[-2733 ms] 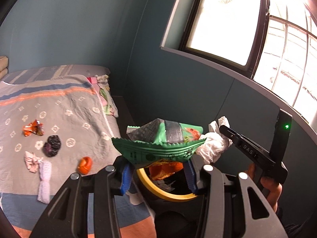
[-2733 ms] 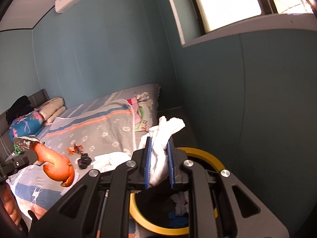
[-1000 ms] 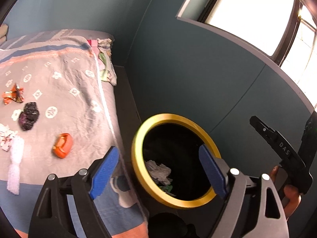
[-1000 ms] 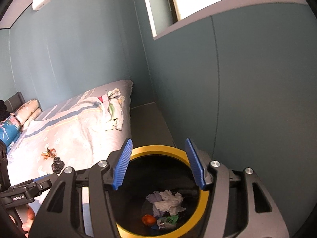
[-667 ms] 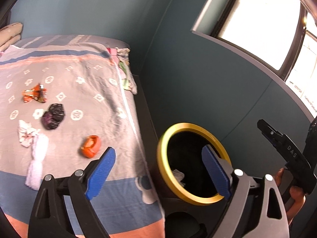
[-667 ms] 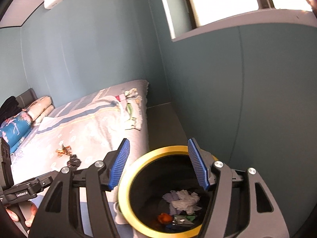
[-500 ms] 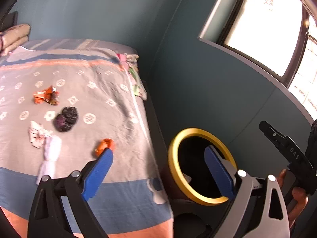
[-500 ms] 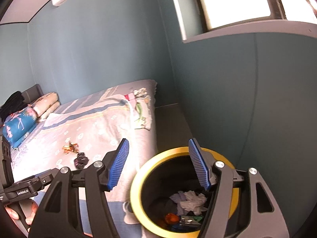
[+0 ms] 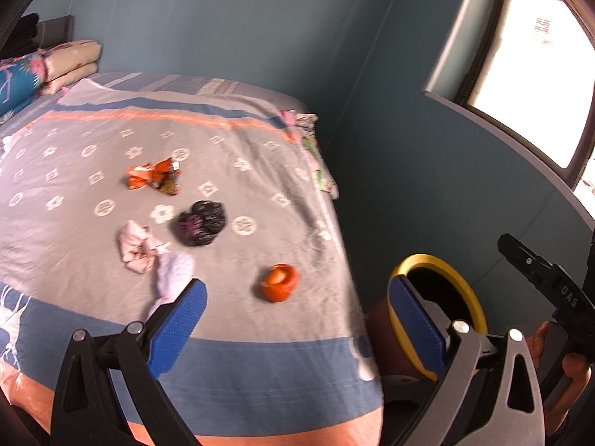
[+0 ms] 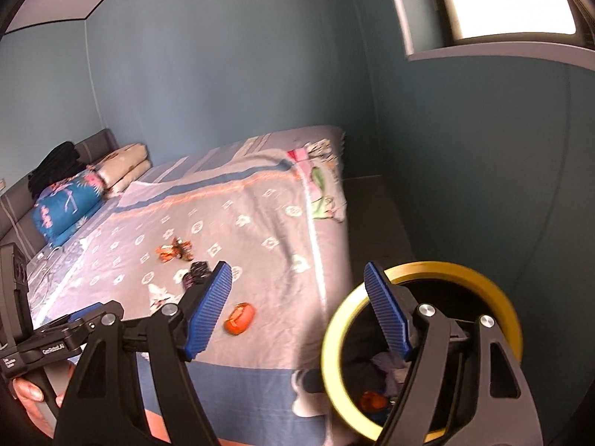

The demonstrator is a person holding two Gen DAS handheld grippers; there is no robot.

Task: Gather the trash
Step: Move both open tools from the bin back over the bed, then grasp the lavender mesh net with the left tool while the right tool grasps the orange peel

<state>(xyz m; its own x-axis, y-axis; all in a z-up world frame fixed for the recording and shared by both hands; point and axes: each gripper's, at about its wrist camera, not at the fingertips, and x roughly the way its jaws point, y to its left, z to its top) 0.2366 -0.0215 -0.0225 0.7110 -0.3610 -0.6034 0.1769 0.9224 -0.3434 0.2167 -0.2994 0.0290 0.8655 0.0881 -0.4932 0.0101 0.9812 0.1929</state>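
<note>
Both tools gaping, empty, jaws just widening, bin's (image 10: 422,349) trash inside visible only from right wrist

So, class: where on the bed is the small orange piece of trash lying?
In the left wrist view the orange piece lies on the grey bedspread near the bed's right edge, closest to the yellow-rimmed bin, below-right of the dark crumpled wad.

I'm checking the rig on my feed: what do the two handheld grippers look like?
Both match: the left gripper and the right gripper have black angular finger arms with silver screw heads and blue ribbed pads. The right one's outer arm looks grey in places. Seen from the other camera, each has a black handle body with small white lettering. No sleeves or cables show.
</note>
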